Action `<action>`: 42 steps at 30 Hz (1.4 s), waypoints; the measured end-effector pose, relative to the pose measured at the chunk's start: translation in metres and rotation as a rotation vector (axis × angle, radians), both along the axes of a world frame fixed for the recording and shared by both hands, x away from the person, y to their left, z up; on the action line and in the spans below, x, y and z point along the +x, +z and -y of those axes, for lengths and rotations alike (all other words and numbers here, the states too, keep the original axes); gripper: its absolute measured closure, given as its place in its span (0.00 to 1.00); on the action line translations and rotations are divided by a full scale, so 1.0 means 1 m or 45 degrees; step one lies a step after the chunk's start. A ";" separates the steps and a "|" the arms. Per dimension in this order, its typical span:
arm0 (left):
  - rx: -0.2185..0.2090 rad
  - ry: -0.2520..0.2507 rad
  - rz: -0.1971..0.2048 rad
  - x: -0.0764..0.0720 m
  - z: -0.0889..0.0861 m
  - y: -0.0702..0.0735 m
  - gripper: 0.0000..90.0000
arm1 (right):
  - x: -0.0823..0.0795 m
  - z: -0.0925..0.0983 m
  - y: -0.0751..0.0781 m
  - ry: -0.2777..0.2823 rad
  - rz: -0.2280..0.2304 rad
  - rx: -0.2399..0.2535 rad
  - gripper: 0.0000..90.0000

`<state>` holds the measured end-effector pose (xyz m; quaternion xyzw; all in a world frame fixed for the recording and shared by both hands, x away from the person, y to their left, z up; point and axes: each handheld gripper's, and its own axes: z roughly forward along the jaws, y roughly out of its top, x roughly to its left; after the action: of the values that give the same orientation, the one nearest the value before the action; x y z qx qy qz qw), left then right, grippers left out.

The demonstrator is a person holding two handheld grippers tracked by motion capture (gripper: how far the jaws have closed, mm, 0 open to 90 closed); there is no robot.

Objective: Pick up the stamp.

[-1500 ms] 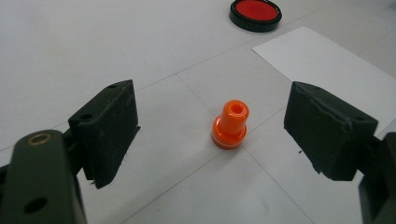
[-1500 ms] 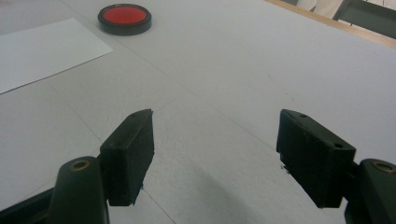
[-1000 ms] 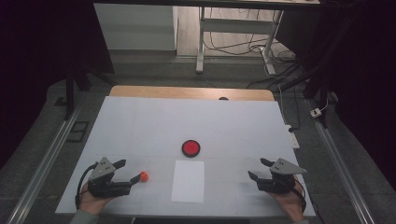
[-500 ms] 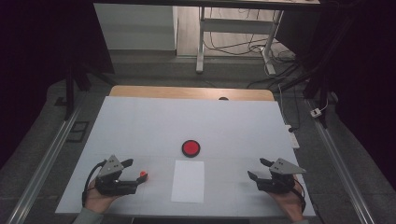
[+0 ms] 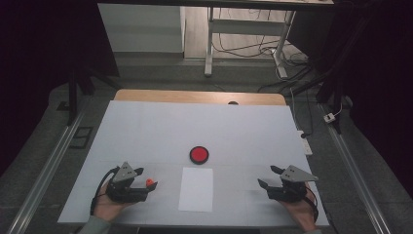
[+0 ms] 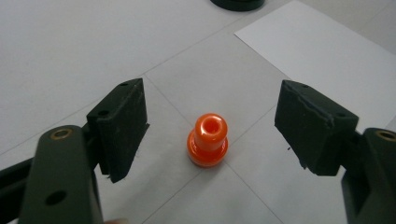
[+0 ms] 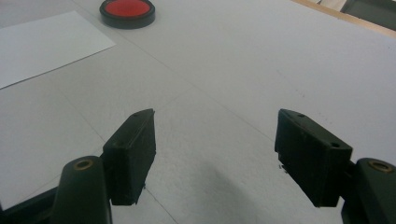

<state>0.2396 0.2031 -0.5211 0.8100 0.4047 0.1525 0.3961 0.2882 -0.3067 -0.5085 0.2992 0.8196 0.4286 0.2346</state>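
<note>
Jaws of our left gripper [image 6: 212,135] stand wide and have just been closing a little, with the small orange plastic peg [image 6: 208,145] upright between them, touching neither pad. It stands on the white table [image 5: 146,126], just left of the white paper sheet [image 5: 196,189]. We judge this the grasping step: next we must sink slightly, keep the peg centred and press both pads on it evenly. Our right gripper [image 7: 215,154] is open and holds nothing, well apart from the peg.
</note>
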 end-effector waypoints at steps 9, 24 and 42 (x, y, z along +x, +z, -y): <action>0.036 -0.023 -0.038 0.004 0.003 -0.008 0.42 | 0.000 0.000 -0.001 0.000 -0.003 0.000 0.32; 0.065 -0.047 -0.052 0.005 0.003 -0.013 0.63 | 0.000 0.000 -0.001 -0.002 -0.007 -0.004 0.32; 0.022 -0.021 -0.022 0.003 -0.003 -0.008 0.80 | 0.000 0.001 -0.001 0.001 0.002 -0.007 0.32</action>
<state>0.2429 0.2060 -0.5290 0.8179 0.4001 0.1458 0.3868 0.2882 -0.3073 -0.5093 0.2978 0.8207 0.4267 0.2358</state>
